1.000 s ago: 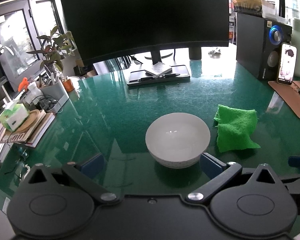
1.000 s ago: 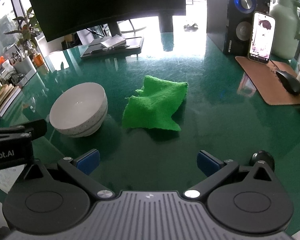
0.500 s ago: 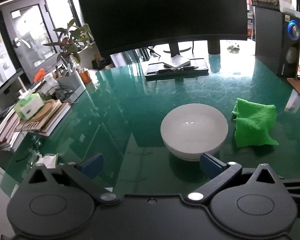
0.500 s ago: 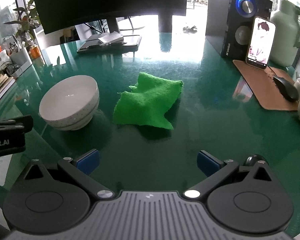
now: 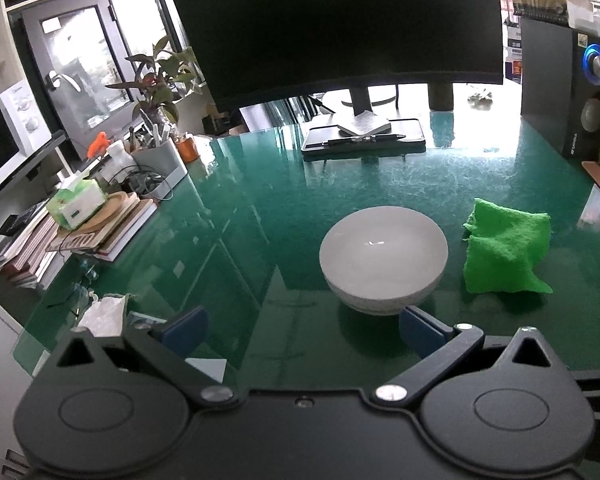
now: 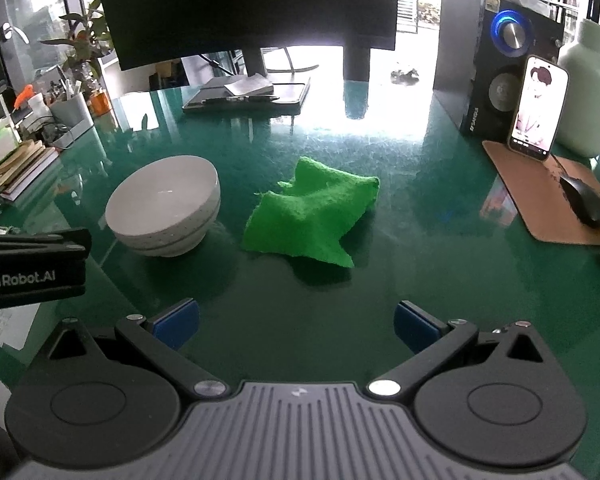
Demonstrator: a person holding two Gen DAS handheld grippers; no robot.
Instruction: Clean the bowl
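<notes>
A white bowl (image 5: 383, 258) stands upright and empty on the green glass desk (image 5: 260, 216); in the right wrist view the bowl (image 6: 164, 206) is at the left. A crumpled green cloth (image 5: 504, 256) lies just right of it, apart from it, and the cloth (image 6: 312, 212) sits ahead of my right gripper. My left gripper (image 5: 302, 330) is open, low over the desk, with its right finger just in front of the bowl. My right gripper (image 6: 296, 320) is open and holds nothing, a short way before the cloth. The left gripper's body (image 6: 32, 264) shows at that view's left edge.
A big dark monitor (image 5: 340, 28) stands at the back with a tablet and notebook (image 5: 364, 136) under it. Books, a tissue box (image 5: 76, 204) and a potted plant are at the left. A speaker (image 6: 500, 64), phone (image 6: 538, 108), mouse on a mat (image 6: 584, 200) and pale jug (image 6: 588, 88) are at the right.
The left gripper has swung left, so the bowl and cloth now sit further right in its view. The right gripper has shifted slightly; bowl and cloth have not moved on the desk.
</notes>
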